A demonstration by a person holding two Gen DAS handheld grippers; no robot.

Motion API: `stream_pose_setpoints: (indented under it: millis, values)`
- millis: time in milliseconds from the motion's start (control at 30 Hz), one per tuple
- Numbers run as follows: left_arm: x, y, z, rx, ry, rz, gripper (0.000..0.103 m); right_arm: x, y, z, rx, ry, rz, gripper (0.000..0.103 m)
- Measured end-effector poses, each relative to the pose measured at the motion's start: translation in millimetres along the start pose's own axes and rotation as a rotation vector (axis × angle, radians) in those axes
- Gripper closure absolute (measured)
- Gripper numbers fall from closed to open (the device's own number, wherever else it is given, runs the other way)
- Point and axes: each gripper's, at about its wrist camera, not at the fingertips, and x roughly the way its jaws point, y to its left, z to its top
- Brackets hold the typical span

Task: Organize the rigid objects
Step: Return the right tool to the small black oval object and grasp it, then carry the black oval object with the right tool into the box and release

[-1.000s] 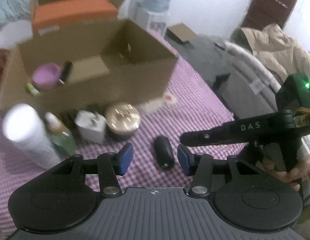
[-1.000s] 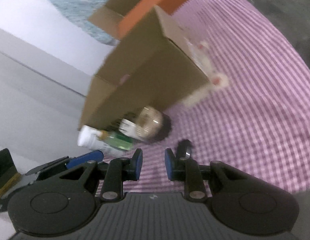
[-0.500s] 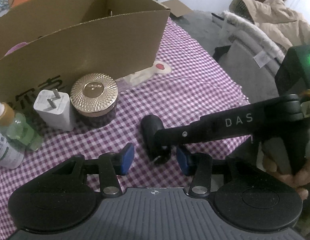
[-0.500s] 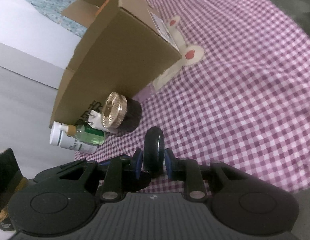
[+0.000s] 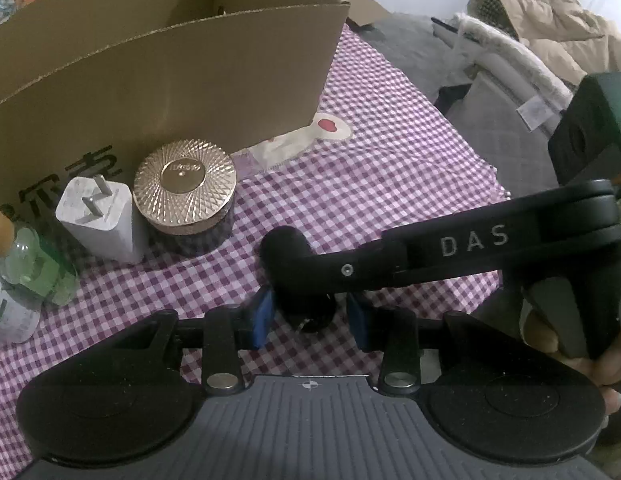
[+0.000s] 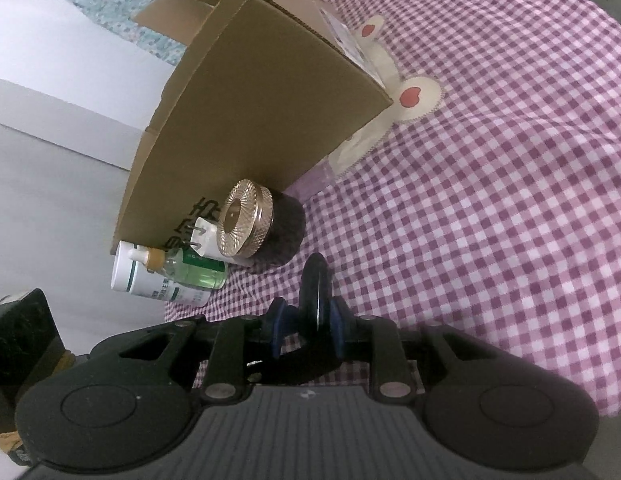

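Both tongs are on the same small black case (image 5: 288, 248), which lies on the checked cloth (image 5: 390, 184) in front of the box (image 5: 170, 64). The right tongs (image 6: 308, 332) sit narrow with their blue pads clamped on the case's two flat sides, so it's gripped edge-on in that view. The left tongs (image 5: 310, 318) are closing around the case's near end; the left pad looks like it touches, but on the right I can't tell if there's contact, since the right tool's finger crosses over the case and hides most of it. That finger reads "DAS" in pale letters. A hand (image 5: 606, 364) holding the right tool is cut off at the frame edge. Just left of the case is a dark jar (image 5: 186, 200) with a ribbed gold lid; the tiny writing on the lid's center disc is too small to read. Touching it is a white charger (image 5: 98, 220), prongs up. Further left a green bottle (image 5: 34, 268) and a white bottle (image 6: 146, 280) are cropped in the left view; the white one's label has green print I can't read. The box has big black Chinese characters, partly hidden behind the charger. A beige coat (image 5: 550, 20) lies in the far background.
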Motion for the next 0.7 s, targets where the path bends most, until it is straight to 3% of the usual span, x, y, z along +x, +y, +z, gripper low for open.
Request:
stream_pose_setpoints:
  millis: [433,500,700]
  values:
    - [0,1,1,-0.008,-0.005,0.01,0.064,18,23,1,-0.107,-0.013,-0.04,0.079]
    - [-2,1,0,-0.01,-0.005,0.013,0.064,18,24,-1,-0.107,-0.017,-0.033,0.085]
    - [-13,-4,-2,-0.003,-0.029,-0.003,0.064,-1,26,-4,-0.124,-0.041,-0.029,0.085]
